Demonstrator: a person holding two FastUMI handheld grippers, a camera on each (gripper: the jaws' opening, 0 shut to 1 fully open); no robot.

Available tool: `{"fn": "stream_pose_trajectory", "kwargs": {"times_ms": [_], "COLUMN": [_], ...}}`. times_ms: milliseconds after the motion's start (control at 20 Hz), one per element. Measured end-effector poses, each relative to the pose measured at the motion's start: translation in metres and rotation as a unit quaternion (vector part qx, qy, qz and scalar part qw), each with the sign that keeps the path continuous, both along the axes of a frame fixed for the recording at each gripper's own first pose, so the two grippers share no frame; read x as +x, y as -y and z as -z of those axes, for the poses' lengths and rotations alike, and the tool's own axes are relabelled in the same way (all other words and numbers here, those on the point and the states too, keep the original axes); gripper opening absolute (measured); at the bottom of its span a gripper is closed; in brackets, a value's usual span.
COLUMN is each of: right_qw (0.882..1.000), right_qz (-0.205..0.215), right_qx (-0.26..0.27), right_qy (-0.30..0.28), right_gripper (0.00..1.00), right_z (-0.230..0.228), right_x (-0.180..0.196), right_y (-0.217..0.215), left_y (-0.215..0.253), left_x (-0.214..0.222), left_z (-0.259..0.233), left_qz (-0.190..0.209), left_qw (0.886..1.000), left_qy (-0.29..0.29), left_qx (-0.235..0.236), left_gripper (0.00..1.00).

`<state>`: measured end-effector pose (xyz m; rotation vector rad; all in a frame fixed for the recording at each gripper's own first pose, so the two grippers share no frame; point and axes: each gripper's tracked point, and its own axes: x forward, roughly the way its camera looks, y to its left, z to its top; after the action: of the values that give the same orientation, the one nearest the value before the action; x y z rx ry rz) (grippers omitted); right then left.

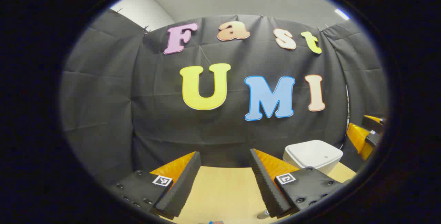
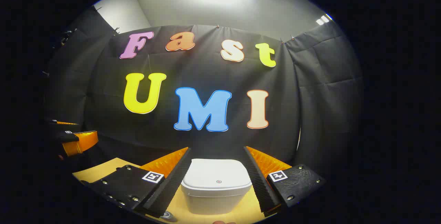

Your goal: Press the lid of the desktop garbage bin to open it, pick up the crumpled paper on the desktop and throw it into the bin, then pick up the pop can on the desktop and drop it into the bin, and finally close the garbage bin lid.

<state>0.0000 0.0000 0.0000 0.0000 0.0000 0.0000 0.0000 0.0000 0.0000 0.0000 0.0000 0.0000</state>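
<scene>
Two grippers hang above the table [image 1: 220,189], both with jaws wide and holding nothing. In the right gripper view the right gripper [image 2: 217,179] is lined up on the bin [image 2: 216,186], which sits at 6 o'clock between its fingers but beyond them, untouched, its lid [image 2: 217,177] shut; a small dot on the lid near its front edge may be the press point. The first risk, as I judge it, is pressing off that point: a push near the lid's back would likely not spring the latch, and a hard push on the front lip could slide or tip the light bin on the smooth table. A second risk is the spread fingers straddling the lid, so neither lands on it. The left gripper view puts the bin at 4 o'clock, off to the side of the left gripper [image 1: 224,186], and shows the right gripper at 3 o'clock at the edge. I cannot make out the paper; a metal-looking thing at the bottom rim of each view may be the can, but I cannot tell.
</scene>
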Motion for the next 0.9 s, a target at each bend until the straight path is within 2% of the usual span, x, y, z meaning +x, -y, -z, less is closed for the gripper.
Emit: {"fn": "stream_pose_trajectory", "kwargs": {"times_ms": [200,250,400,500,550,900], "right_qw": [1.000,1.000,1.000,1.000,1.000,1.000], "right_qz": [-0.014,-0.012,-0.012,-0.014,-0.014,-0.014], "right_qx": [0.014,0.016,0.020,0.019,0.018,0.022], "right_qy": [-0.012,-0.011,-0.016,-0.016,-0.014,-0.009], "right_gripper": [0.95,0.95,0.95,0.95,0.95,0.95], "right_z": [0.006,0.005,0.008,0.008,0.006,0.004], "right_x": [0.004,0.005,0.005,0.003,0.004,0.008], "right_y": [-0.002,0.000,0.001,0.000,-0.001,0.001], "left_y": [0.014,0.017,0.016,0.018,0.018,0.019], "left_x": [-0.002,-0.002,-0.003,-0.007,-0.008,-0.005], "left_z": [0.010,0.009,0.007,0.006,0.005,-0.002], "left_qz": [0.003,0.005,-0.001,-0.002,-0.003,-0.009], "left_qw": [1.000,1.000,1.000,1.000,1.000,1.000], "left_qy": [-0.018,-0.018,-0.017,-0.017,-0.015,-0.008], "left_qx": [-0.014,-0.014,-0.009,-0.008,-0.006,0.006], "left_gripper": [1.00,0.94,0.94,0.94,1.00,1.00]}}
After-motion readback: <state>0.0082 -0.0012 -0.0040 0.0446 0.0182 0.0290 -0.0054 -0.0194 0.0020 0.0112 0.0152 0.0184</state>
